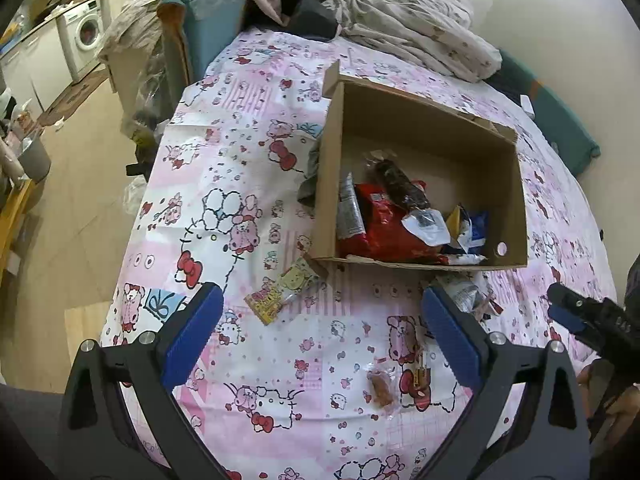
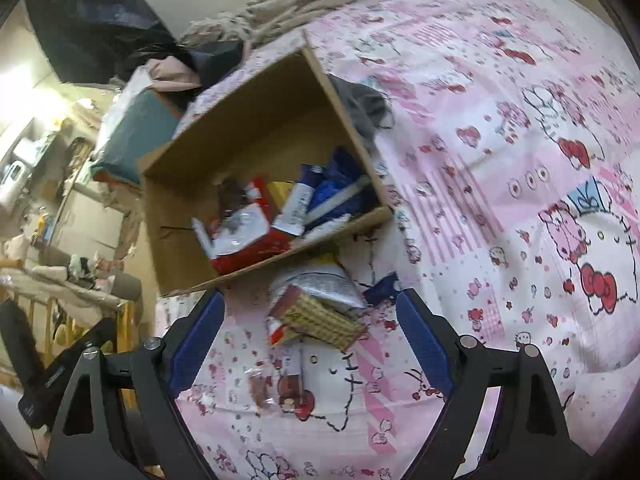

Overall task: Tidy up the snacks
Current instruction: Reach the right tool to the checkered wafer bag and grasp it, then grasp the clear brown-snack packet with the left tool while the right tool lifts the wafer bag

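An open cardboard box point(image 1: 328, 184) sits on a pink cartoon-print tablecloth point(image 1: 248, 360) and holds several snack packets, among them a red bag point(image 1: 384, 228). The box also shows in the right wrist view point(image 2: 176, 248). A yellow snack packet point(image 1: 280, 290) lies in front of the box. A small clear-wrapped brown snack point(image 1: 382, 388) lies nearer. My left gripper point(image 1: 322, 332) is open and empty above the cloth. My right gripper point(image 2: 310, 340) is open and empty around a woven-pattern brown packet point(image 2: 320, 316) beside a silver packet point(image 2: 324, 284). A clear wrapped snack point(image 2: 260, 390) lies below.
Crumpled bedding point(image 1: 420, 32) and teal cushions point(image 1: 208, 28) lie behind the table. A grey cloth point(image 2: 364, 104) lies beside the box. A washing machine point(image 1: 86, 36) and floor are at left. The right gripper shows at the edge of the left wrist view point(image 1: 576, 316).
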Tool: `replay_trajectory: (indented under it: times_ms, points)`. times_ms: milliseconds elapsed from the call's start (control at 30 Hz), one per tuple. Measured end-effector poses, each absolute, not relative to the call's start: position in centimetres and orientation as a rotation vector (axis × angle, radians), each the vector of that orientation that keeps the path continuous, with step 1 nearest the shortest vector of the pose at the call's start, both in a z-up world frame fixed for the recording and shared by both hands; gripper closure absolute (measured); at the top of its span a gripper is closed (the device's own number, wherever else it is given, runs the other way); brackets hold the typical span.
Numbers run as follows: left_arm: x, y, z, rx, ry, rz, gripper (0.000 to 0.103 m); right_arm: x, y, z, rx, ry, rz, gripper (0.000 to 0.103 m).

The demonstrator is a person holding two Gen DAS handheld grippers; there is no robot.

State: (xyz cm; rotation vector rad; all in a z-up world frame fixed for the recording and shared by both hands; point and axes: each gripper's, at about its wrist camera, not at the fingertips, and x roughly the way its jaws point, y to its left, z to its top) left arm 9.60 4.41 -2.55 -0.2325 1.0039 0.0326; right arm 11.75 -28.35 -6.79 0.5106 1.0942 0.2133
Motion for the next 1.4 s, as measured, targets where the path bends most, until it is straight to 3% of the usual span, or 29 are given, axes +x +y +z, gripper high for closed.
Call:
replay_trajectory:
  times_ms: [333, 433, 533, 633, 700, 833, 1233, 1400]
  points:
    - [9.9, 5.3, -3.2, -0.275, 1.048, 0.048, 0.005, 13.0, -25.2, -11.0, 0.378, 1.274, 0.218, 0.013]
    - [9.9, 5.2, -3.3, -0.280, 1.055, 0.039, 0.005, 13.1, -22.6, -12.7, 0.196, 1.346, 0.224, 0.015]
    - [10.1, 5.1, -3.5, -0.282, 1.064, 0.034, 0.005, 13.4, -19.8, -14.4, -0.031, 1.379, 0.239, 0.033]
    - [10.2, 5.0, -3.5, -0.283, 1.069, 0.033, 0.005, 14.0, -18.7, -15.5, -0.071, 1.373, 0.249, 0.043]
    - [10.2, 5.0, -3.5, -0.278, 1.067, 0.036, 0.005, 14.1, -18.3, -15.7, -0.073, 1.372, 0.263, 0.064]
    - [10.1, 5.2, -4.1, -0.287, 1.088, 0.048, 0.005, 13.5, -18.7, -15.5, -0.042, 1.376, 0.273, 0.075]
    - [8.7, 2.0, -9.3, -0.289, 1.276, 0.025, 0.005, 7.6, -23.3, -8.2, 0.229, 1.274, 0.343, 0.076]
    - [8.1, -1.8, -12.6, -0.222, 1.359, -0.014, 0.026, 6.7, -25.3, -9.4, 0.348, 1.292, 0.301, 0.076]
